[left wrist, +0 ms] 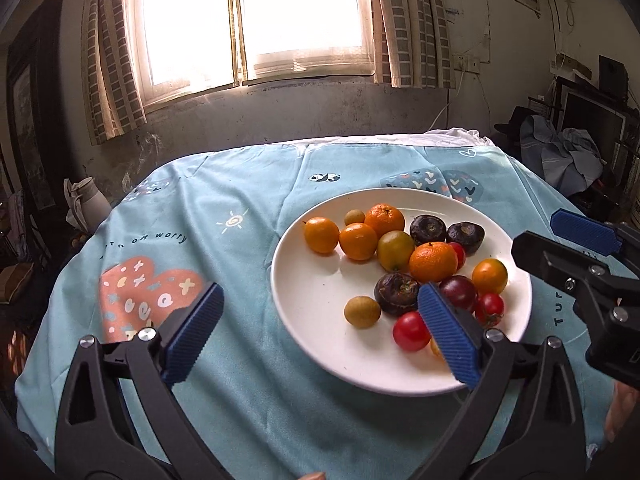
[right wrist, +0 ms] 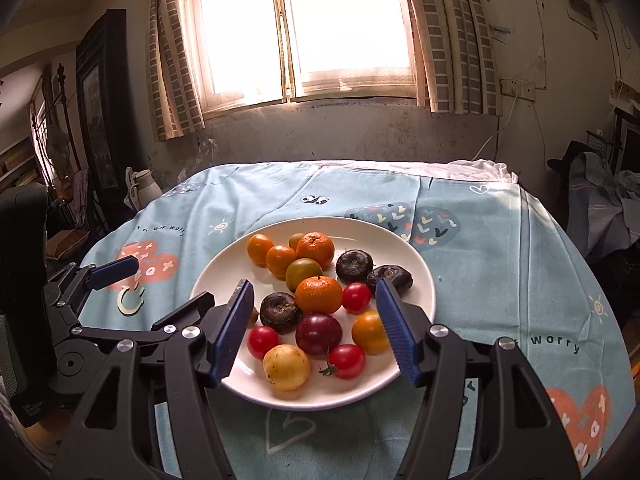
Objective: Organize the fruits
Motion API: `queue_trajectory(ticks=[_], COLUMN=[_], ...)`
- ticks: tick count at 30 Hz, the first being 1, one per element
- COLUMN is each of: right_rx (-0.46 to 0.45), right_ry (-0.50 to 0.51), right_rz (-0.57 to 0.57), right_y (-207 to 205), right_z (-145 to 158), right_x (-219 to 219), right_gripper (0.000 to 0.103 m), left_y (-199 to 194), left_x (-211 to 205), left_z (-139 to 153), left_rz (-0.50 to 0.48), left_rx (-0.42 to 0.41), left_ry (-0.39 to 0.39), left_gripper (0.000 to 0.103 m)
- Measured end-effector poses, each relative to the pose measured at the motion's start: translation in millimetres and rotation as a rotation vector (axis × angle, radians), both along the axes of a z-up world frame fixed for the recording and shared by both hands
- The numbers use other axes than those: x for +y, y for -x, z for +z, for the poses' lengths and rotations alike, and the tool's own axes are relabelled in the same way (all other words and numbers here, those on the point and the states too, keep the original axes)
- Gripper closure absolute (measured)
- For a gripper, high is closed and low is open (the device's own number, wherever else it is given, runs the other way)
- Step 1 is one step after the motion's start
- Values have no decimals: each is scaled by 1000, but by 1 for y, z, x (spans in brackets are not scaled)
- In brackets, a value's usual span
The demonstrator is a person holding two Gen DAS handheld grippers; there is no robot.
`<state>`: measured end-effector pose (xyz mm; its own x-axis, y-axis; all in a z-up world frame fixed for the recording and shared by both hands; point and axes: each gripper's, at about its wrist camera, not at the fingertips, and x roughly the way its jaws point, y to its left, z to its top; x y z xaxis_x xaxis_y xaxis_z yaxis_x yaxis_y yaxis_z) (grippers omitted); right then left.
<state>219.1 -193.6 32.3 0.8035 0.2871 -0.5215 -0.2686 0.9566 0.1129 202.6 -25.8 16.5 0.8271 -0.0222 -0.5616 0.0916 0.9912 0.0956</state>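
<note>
— Blue ribbed pads on the black two-finger left gripper (left wrist: pixel 320 334): condition?
— Jaws spread wide, nothing between them. Its right pad hangs over the near edge of the round white ceramic plate (left wrist: pixel 320 300); its left pad is over the pale blue printed tablecloth (left wrist: pixel 240 360).

— The black right gripper (right wrist: pixel 316 332)?
— Jaws likewise apart, empty, straddling the plate's near half.

— Location of the fruit?
— All on the plate: orange mandarins (right wrist: pixel 319 294) toward the far side and centre, dark purple wrinkled fruits (right wrist: pixel 354 266) mid-plate, red cherry tomatoes (right wrist: pixel 346 361), a yellow round fruit (right wrist: pixel 286 367) and a plum-coloured one (right wrist: pixel 319 335) nearest.

— Surroundings?
— A bright curtained window (right wrist: pixel 304 28) beyond the table.
</note>
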Motion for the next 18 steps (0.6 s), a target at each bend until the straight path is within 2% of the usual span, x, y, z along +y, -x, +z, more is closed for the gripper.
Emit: queue_trajectory(ticks=[4,5,6,7,8,12,16,18], right_rx=[-2,-7,-6,-7,-23,-82,-96,-71], right_ry=[2,-3,-6,-9,-17,-30,-49,-49], right_rz=[-23,-38,-54,-69,-87,-120,-140,-135], right_y=[34,45,54,65,76,114,134,133], right_z=[3,2,1,0,-1,-4,-16,-22], right_x=[-2,-4,-6,-9,-12,-21,-29,-28], right_gripper=[39,36,31,12,1,1,1,1], left_y=[36,46,55,63,71,107,128,133], left_x=[2,3,3,4,4,0,1,2], left_z=[5,5,5,5,4,3,7,8], left_rz=[34,41,49,58,68,84,41,48], left_rx=[-26,-29,-28,-27,-29,-75,-77,-80], left_ry=[-38,-38,-36,-39,-46,-97,-31,-21], left_gripper=[2,2,2,2,2,2,2,2])
